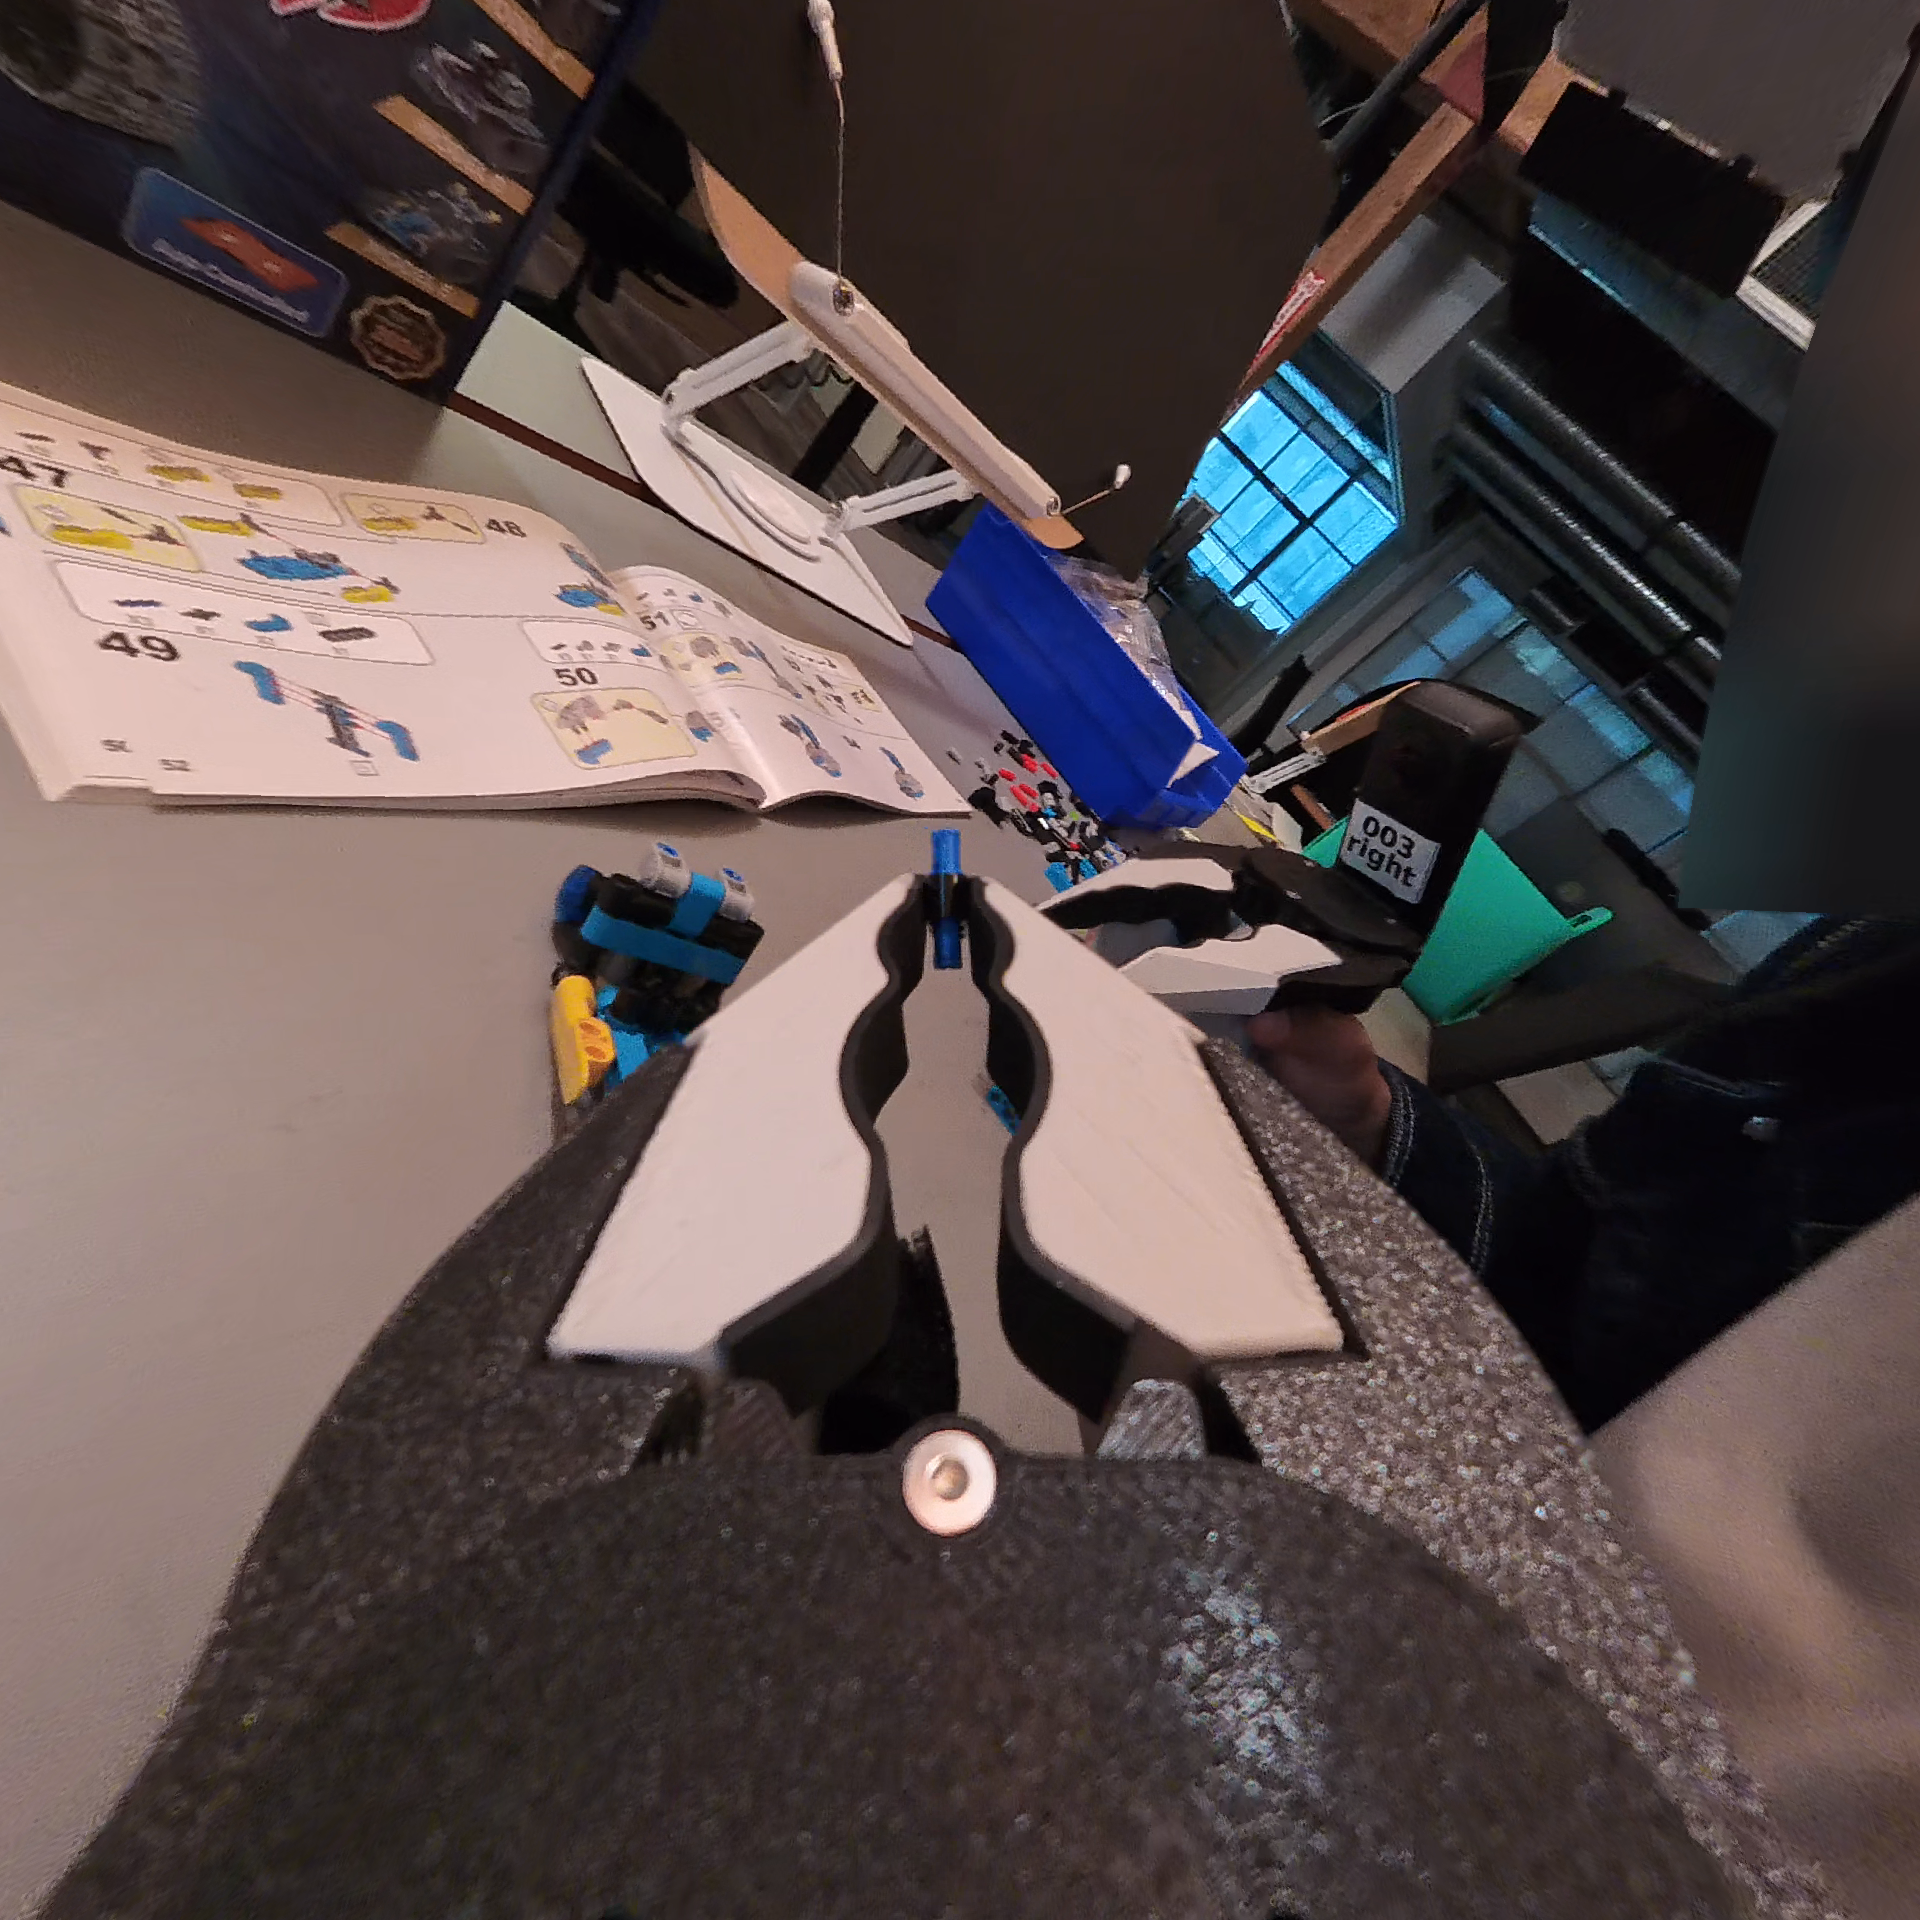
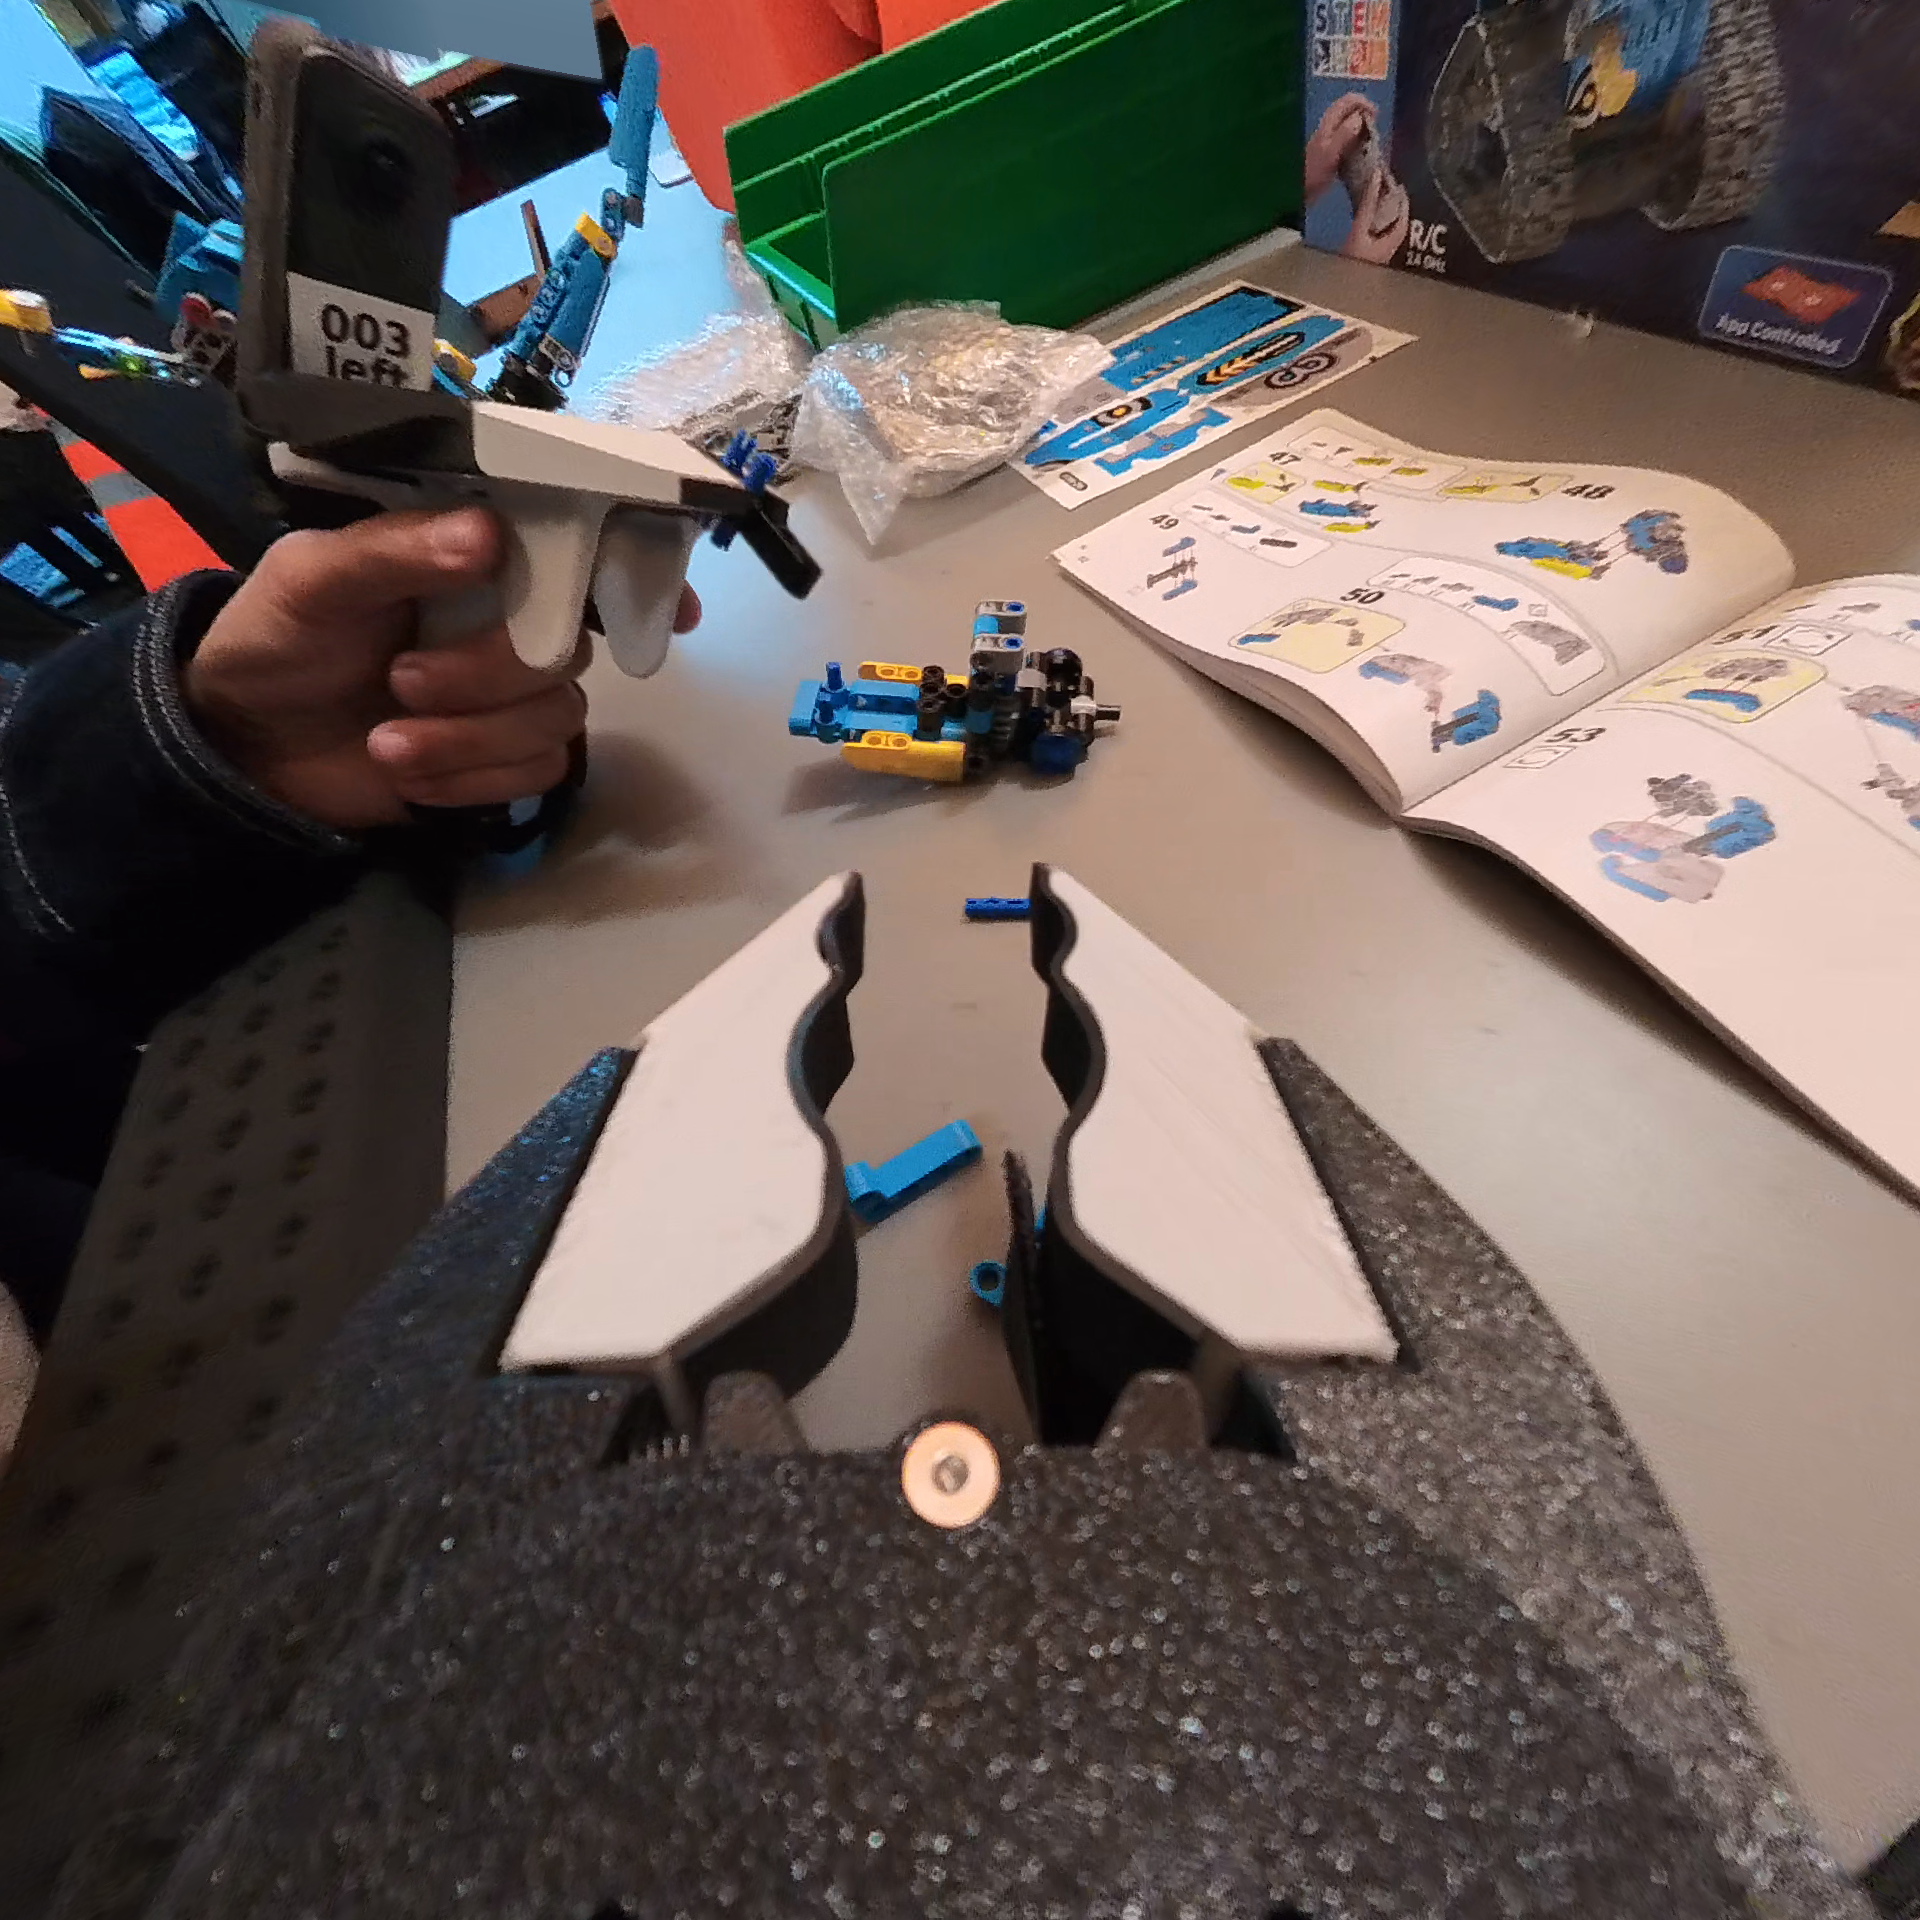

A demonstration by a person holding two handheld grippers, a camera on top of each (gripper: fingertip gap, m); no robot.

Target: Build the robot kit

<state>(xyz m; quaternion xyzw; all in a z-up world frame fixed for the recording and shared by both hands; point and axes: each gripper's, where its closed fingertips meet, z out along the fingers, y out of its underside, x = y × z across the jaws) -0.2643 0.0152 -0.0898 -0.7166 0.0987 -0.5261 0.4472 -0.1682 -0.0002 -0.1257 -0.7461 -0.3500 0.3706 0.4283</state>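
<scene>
Blue pin (image 1: 944, 896) sat clamped upright between the tips of the left hand-held gripper (image 1: 943, 891), whose jaws were pressed together on it above the grey tabletop (image 1: 260, 1039). In the right wrist view this same left hand-held gripper (image 2: 750, 497) was gripped by a hand (image 2: 416, 675) in a dark sleeve, raised over the tabletop with the pin (image 2: 746, 457) at its tip. Just left of those tips lay a small brick assembly (image 1: 649, 966) of blue, black, yellow and grey parts. The right hand-held gripper (image 2: 948, 891) hovered low with its jaws apart and nothing between them; a loose blue pin (image 2: 995, 906) lay on the tabletop touching or just beside its right fingertip, and a light-blue angled beam (image 2: 909, 1169) lay farther back between the fingers. Beyond the assembly an open instruction booklet (image 2: 1507, 665) lay flat, with a sticker sheet (image 2: 1195, 390), crumpled clear bags (image 2: 935, 395), a green bin (image 2: 1018, 166) and a printed box (image 2: 1621, 156) behind it. A blue bin (image 1: 1081, 665) and scattered small parts (image 1: 1023, 795) sat near the far edge.
</scene>
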